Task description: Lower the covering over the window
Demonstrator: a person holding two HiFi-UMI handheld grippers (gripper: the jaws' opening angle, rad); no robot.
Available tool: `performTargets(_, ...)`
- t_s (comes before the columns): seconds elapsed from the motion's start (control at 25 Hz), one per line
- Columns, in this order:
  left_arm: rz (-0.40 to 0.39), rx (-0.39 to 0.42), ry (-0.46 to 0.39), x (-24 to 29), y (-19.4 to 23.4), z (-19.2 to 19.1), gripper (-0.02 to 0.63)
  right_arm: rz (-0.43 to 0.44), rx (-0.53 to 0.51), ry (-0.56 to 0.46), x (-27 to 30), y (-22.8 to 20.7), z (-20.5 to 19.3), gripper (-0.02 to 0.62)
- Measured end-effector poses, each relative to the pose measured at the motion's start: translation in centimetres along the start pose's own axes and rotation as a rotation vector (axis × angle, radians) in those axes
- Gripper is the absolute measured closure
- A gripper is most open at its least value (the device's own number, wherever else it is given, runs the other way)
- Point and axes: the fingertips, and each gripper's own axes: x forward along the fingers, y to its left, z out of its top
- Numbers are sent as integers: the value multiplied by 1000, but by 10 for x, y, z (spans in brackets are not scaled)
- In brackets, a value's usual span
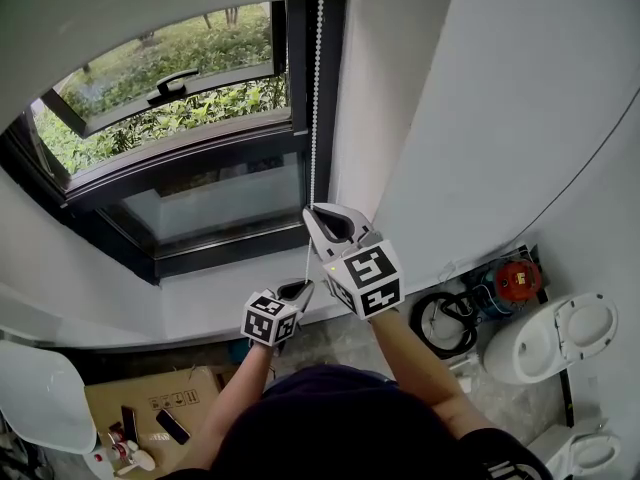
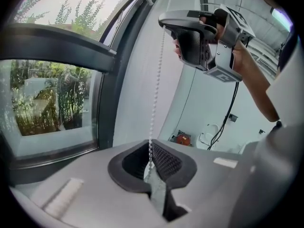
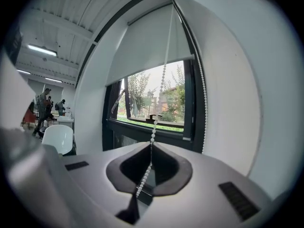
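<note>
Clamping the bead chain in my right hand-held gripper, jaws pinched together; my left hand-held gripper, just below it, pinches the same chain.

Head view steeply down on window; both gripper views close along own jaws; all share bead chain.

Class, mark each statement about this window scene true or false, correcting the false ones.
1. The left tongs and the right tongs are both shut on the bead chain. True.
2. The left tongs grip the chain higher than the right tongs. False: the right tongs grip higher.
3. The blind covers the whole window. False: it covers only the top; glass shows below.
4. A toilet stands on the floor at the right. True.
</note>
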Motion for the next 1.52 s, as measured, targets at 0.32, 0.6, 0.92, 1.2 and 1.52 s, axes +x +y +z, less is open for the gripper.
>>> performTargets(0.32, 6, -12, 48, 0, 0, -19, 580, 18, 59, 83, 2, 7, -45, 581)
performTargets(0.6, 13, 2, 52, 0, 0, -25, 578, 16, 55, 97, 2, 2, -49, 581)
performTargets(0.92, 11, 26, -197, -49, 11, 75, 463, 28, 67, 94, -2, 4, -50, 581)
performTargets(1.2, 70, 223, -427, -117, -12, 200, 495, 36, 60, 94, -1, 8, -49, 581)
performTargets(1.52, 19, 333, -523, -133, -52, 283, 502, 46, 50, 98, 0, 13, -48, 581)
